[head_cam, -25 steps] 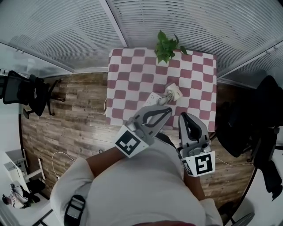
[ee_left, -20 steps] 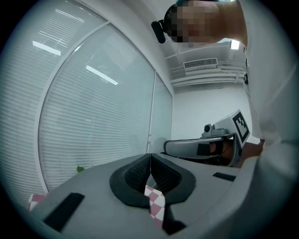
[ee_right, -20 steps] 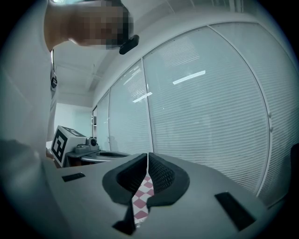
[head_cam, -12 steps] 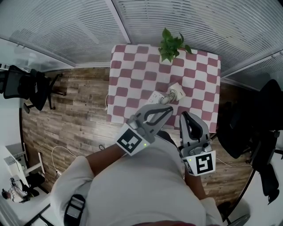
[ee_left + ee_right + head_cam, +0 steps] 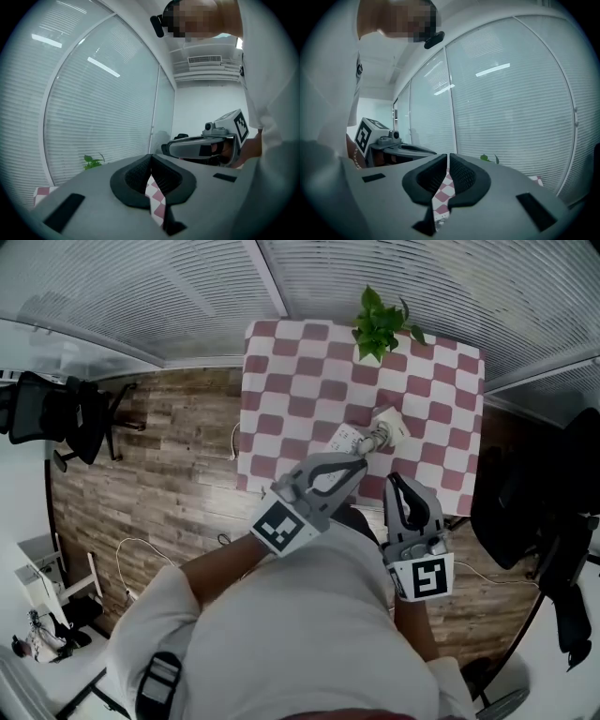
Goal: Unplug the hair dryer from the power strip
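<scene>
Hair dryer (image 5: 382,430) mid-counter (image 5: 281,381) on the checked cloth, touching the white power strip (image 5: 343,438). Too small to confirm plug seating, probably still in. Left tool (image 5: 362,463) and right tool (image 5: 392,480) both closed on nothing, near the strip in the head view, height above it unclear. Open both first, pin the strip with one, clamp the plug body with the other, then pull straight along the prongs, never by the cord. Potted plant (image 5: 382,322) at the far edge, well clear. No readable brand or label, only square markers on the tool cubes.

Left gripper (image 5: 361,463) and right gripper (image 5: 393,481) hang near the power strip (image 5: 343,436) on the checkered table (image 5: 281,381).
</scene>
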`<state>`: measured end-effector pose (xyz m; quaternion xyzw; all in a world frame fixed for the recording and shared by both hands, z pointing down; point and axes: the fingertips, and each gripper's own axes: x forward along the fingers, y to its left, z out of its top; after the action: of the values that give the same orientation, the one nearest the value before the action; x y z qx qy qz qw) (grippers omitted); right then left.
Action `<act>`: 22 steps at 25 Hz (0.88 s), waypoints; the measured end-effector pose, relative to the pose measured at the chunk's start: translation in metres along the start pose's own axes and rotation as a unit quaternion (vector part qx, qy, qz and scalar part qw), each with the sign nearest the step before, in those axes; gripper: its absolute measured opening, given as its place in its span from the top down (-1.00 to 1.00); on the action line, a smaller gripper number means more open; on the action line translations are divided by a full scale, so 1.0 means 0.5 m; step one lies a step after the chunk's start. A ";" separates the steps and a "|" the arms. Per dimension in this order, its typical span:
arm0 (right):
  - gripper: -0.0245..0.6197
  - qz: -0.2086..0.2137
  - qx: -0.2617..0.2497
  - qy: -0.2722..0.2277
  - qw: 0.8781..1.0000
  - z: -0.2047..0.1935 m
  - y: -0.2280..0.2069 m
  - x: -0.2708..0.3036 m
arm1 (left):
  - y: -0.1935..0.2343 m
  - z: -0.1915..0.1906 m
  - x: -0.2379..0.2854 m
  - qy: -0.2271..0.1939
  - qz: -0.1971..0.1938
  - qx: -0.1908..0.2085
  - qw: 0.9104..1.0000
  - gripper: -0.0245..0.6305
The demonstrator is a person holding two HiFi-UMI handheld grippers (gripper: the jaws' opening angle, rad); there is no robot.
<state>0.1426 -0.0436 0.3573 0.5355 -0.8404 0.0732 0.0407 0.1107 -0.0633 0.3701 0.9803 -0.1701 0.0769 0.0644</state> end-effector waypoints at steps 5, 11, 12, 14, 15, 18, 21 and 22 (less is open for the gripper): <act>0.81 -0.001 0.023 0.031 0.999 -0.069 0.012 0.032 | 0.028 -0.070 -0.011 0.030 0.007 0.001 1.000 0.83; 0.53 0.020 0.044 0.097 0.994 -0.205 0.035 0.050 | 0.034 -0.155 -0.019 0.056 0.005 0.027 0.998 0.83; 0.51 0.020 0.046 0.108 0.993 -0.225 0.038 0.053 | 0.037 -0.169 -0.020 0.062 0.007 0.025 0.998 0.83; 0.50 0.023 0.050 0.127 0.990 -0.265 0.043 0.058 | 0.043 -0.200 -0.023 0.077 0.009 0.025 0.997 0.83; 0.49 0.025 0.052 0.136 0.989 -0.284 0.047 0.061 | 0.047 -0.215 -0.024 0.084 0.010 0.025 0.996 0.83; 0.46 0.030 0.052 0.160 0.985 -0.336 0.056 0.070 | 0.055 -0.252 -0.027 0.099 0.010 0.022 0.995 0.83; 0.40 0.035 0.050 0.181 0.982 -0.382 0.062 0.081 | 0.060 -0.283 -0.029 0.110 0.010 0.020 0.994 0.83; 0.39 0.037 0.050 0.187 0.980 -0.397 0.064 0.084 | 0.062 -0.293 -0.029 0.114 0.010 0.020 0.993 0.83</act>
<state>0.0937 -0.0350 0.5565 0.4821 -0.8325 0.2154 0.1680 0.0678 -0.0650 0.5144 0.9645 -0.1704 0.1917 0.0630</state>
